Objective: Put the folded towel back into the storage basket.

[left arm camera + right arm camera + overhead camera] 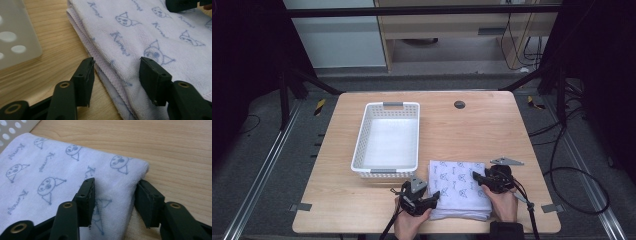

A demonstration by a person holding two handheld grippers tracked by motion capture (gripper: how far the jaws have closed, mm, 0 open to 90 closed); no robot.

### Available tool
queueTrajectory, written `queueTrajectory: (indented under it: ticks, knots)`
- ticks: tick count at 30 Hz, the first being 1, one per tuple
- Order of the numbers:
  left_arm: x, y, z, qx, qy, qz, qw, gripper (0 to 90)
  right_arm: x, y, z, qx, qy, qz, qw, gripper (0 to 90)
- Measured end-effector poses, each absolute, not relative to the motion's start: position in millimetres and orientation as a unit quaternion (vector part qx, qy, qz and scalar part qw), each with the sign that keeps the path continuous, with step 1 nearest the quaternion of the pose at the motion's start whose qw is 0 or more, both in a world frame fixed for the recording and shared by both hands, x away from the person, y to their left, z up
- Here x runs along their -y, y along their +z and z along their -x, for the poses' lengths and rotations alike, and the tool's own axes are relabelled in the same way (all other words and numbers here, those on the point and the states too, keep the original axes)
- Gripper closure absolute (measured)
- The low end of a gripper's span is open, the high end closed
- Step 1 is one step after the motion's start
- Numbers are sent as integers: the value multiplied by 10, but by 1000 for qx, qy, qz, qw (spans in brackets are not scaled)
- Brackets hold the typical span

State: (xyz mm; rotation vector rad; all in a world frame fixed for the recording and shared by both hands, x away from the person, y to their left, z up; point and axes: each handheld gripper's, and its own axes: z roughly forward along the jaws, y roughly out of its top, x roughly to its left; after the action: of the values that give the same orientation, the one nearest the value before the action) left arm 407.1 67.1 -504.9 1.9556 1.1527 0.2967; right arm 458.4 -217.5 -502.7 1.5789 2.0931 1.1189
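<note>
- High view: both grippers are sitting at the folded towel on the near part of the wooden table, beside a white basket
- Left gripper view: the left gripper is standing spread, straddling the towel's layered edge
- Right gripper view: the right gripper is gaping around the towel's folded corner, not pinching

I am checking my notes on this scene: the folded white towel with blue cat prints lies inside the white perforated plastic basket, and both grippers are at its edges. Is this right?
Not quite. The folded white towel with blue cat prints lies on the wooden table, beside the white perforated plastic basket, not in it; the high view shows this. The left gripper and right gripper are indeed at its edges.
</note>
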Motion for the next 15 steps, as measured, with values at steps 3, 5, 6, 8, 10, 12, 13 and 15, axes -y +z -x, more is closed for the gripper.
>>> queueTrajectory:
  ticks: [3,5,6,8,10,12,13,15]
  knots:
    - [-668,-5045,-4077,-461,109,-777,415,538,2175,-5027,-4579,-724,392,-551,139,566]
    - [-669,-5047,-4078,-461,105,-776,418,559,2174,-5033,-4575,-720,397,-552,136,599]
    - [-671,-5052,-4079,-461,99,-774,421,584,2170,-5034,-4568,-716,401,-557,130,619]
    - [-675,-5058,-4080,-462,94,-772,426,611,2176,-5042,-4565,-713,406,-557,128,646]
    - [-688,-5070,-4079,-460,86,-769,436,673,2184,-5057,-4554,-707,416,-558,125,690]
    - [-685,-5069,-4073,-461,87,-767,437,705,2178,-5051,-4549,-705,417,-561,123,706]
    - [-682,-5065,-4063,-461,91,-765,440,719,2177,-5040,-4547,-703,416,-563,124,733]
    - [-691,-5064,-4054,-462,91,-762,444,733,2177,-5028,-4547,-702,416,-565,125,744]
